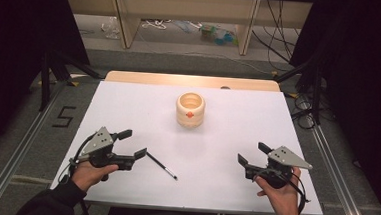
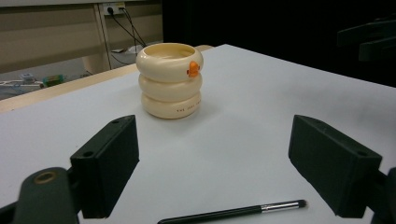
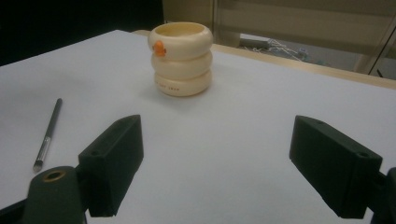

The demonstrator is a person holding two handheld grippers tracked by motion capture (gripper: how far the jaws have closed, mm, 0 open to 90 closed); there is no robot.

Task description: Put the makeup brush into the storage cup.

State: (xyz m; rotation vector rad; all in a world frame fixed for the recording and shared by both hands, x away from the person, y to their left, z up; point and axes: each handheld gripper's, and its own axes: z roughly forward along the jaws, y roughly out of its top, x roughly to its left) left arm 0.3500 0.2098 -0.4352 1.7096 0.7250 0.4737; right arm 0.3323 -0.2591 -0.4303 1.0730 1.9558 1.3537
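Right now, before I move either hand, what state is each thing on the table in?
Cream ringed holder: upright, open top, standing apart from everything else.
Black brush: lying flat on the white table, next to the left gripper, untouched.
Left gripper: fingers open, holding nothing.
Right gripper: fingers open, holding nothing.

Left gripper [image 1: 132,143]: held in the left hand [image 1: 92,173] at the near left, jaws spread wide, empty. Right gripper [image 1: 252,153]: held in the right hand [image 1: 279,192] at the near right, jaws spread wide, empty.
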